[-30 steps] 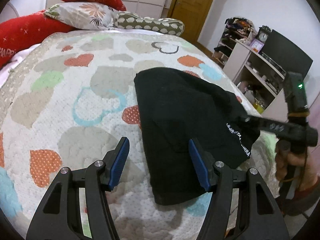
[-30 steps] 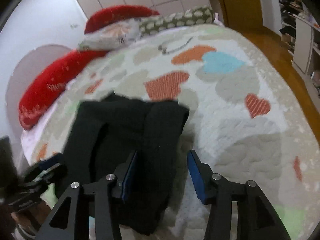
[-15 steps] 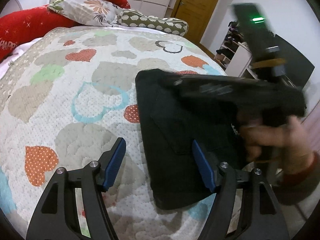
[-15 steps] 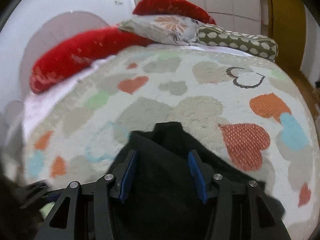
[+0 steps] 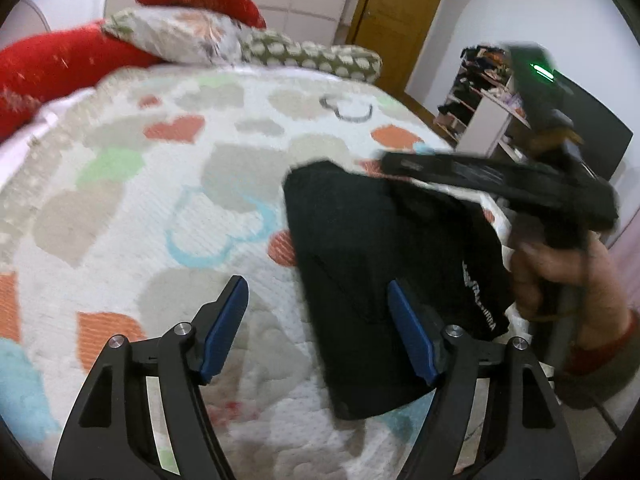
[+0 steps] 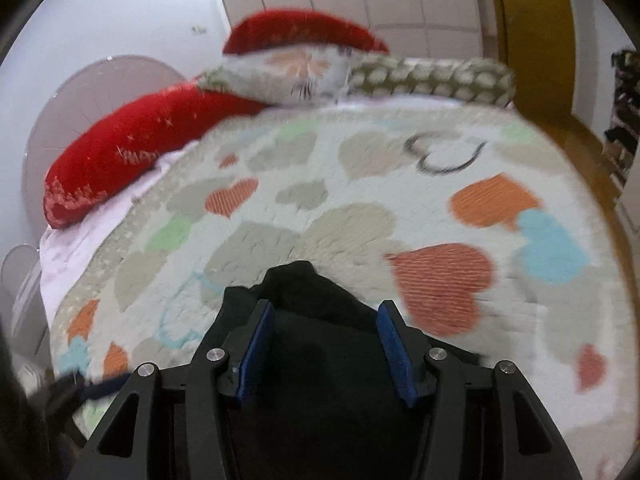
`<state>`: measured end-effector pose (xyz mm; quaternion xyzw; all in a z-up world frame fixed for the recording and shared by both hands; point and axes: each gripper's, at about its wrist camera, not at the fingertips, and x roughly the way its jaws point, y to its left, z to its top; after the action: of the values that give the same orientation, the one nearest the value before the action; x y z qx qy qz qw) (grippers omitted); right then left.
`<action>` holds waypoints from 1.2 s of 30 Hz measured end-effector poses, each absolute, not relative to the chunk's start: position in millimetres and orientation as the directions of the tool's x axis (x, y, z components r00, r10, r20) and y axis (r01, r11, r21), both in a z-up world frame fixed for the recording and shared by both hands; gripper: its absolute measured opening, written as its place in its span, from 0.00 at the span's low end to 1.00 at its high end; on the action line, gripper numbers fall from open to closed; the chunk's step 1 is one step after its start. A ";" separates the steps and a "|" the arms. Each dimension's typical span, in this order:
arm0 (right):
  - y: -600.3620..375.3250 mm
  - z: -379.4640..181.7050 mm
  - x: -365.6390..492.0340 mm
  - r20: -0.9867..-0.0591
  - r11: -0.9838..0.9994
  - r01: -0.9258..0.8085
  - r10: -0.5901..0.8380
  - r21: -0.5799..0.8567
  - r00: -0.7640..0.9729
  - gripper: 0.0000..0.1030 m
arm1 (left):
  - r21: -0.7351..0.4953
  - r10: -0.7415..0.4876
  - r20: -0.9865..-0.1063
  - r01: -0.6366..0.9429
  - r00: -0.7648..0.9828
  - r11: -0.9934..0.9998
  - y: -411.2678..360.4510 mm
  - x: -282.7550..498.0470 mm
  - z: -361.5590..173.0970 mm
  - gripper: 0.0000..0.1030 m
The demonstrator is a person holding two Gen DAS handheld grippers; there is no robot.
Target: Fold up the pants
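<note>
**Right gripper drawn back over the folded pants**

Since half a second before, the right gripper [image 5: 390,160] had pulled back toward the far right corner of the pants [image 5: 372,264], uncovering most of the black fabric it had been sweeping across, while the left gripper [image 5: 316,328] had hardly shifted.

Nearest the left wrist camera, the left gripper's jaws stood spread wide and held nothing; one blue pad [image 5: 410,336] hung over the near edge of the pants and the other over bare quilt [image 5: 120,208]. It looked parked there to keep clear of the fold while staying ready to take the near hem.

Just beyond, the pants lay on the bed as a compact dark rectangle near the right side of the quilt, white lettering showing along the right edge. That shape suggested the fold was largely made, with perhaps smoothing or one more fold left.

Farther on, in the right wrist view, the right gripper [image 6: 326,340] also stood spread, black cloth [image 6: 316,364] lying below and between its pads; whether they touched the fabric could not be told through the blur. Its low position suited pressing or straightening the far corner.

At the head of the bed lay red cushions [image 6: 132,160] and patterned pillows [image 6: 424,76].
</note>
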<state>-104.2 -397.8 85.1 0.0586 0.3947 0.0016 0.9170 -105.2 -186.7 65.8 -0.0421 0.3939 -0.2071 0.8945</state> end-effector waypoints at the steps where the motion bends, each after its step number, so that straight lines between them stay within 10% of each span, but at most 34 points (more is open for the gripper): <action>1: -399.0 90.6 -114.8 -0.720 0.994 0.045 0.040 0.098 0.693 0.51 | -0.242 -0.404 -0.683 0.334 0.608 0.911 -185.0 -105.1 68.3 0.71; 36: -441.7 72.7 -202.4 -0.724 0.956 0.202 0.015 0.212 0.690 0.65 | -0.151 -0.337 -0.733 0.341 0.591 0.928 -235.6 -88.5 69.6 0.71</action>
<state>-202.4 -441.7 72.7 0.1391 0.3905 -0.0516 0.9086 -88.5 -235.6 69.6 0.0026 0.4102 -0.1898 0.8920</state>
